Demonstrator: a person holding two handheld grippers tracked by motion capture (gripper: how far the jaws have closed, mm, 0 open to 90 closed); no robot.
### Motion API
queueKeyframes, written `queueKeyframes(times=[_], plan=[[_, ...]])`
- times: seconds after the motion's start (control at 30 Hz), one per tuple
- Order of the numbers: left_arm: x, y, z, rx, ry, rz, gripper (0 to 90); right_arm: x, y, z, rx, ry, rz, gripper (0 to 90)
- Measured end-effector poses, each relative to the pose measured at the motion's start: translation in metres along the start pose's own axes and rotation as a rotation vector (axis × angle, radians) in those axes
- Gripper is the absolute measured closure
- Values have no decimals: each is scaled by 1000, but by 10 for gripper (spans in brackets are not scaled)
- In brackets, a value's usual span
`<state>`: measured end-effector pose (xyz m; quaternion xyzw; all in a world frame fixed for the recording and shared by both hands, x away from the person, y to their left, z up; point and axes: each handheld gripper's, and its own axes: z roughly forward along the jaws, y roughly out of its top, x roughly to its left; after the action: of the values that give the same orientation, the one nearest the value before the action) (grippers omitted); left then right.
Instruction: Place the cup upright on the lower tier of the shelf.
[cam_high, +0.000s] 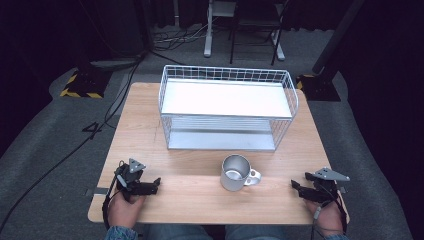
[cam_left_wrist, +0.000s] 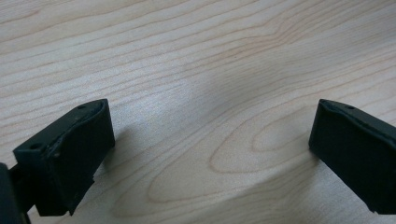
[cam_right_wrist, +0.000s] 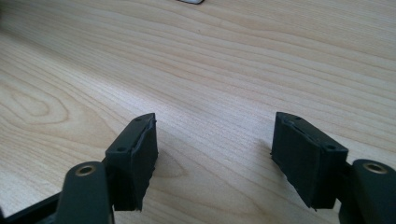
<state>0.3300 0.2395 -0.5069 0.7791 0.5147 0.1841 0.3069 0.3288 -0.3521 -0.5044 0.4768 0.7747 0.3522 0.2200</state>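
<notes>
A metal mug (cam_high: 235, 172) stands upright on the wooden table (cam_high: 200, 200), its handle turned to the right. Behind it stands a white wire shelf basket (cam_high: 227, 107) with two levels. My left gripper (cam_high: 156, 183) rests near the table's front left, pointing right toward the mug, well apart from it. In the left gripper view its jaws stand wide apart over bare wood, my left gripper (cam_left_wrist: 210, 135) open. My right gripper (cam_high: 295, 186) lies at the front right, pointing left. Bare wood lies between its jaws too, so my right gripper (cam_right_wrist: 214, 140) is open.
The basket takes up the back half of the table. A strip of bare wood runs along the front between the two grippers. Cables, stand feet and grey carpet lie beyond the table.
</notes>
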Motion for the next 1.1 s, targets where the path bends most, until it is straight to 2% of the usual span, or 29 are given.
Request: queueKeyframes(times=[0.53,0.67,0.8,0.83,0.87,0.93,0.97,1.0,1.03,1.07,1.1], plan=[[0,0,0,0,0,-2,5,0,0,0,0,0,3,319],[0,0,0,0,0,-2,5,0,0,-1,-5,0,3,351],[-1,1,1,-1,8,-12,5,2,0,-2,-5,1,-20,385],[-1,1,1,-1,11,-17,5,4,1,-3,-12,10,-22,389],[-1,3,2,-4,19,-19,5,10,3,-5,-37,63,-1,389],[-2,3,3,-3,22,-21,5,13,4,-7,-46,82,0,389],[-2,3,3,-1,21,-21,4,20,8,-9,-56,117,-10,388],[-2,3,3,-1,21,-21,5,20,8,-9,-56,117,-10,388],[-2,3,3,-1,21,-21,4,28,13,-12,-69,157,-30,386],[-2,3,3,-1,21,-21,4,28,13,-12,-69,157,-30,386],[-2,3,3,-1,21,-21,4,38,20,-14,-78,207,-47,383]])
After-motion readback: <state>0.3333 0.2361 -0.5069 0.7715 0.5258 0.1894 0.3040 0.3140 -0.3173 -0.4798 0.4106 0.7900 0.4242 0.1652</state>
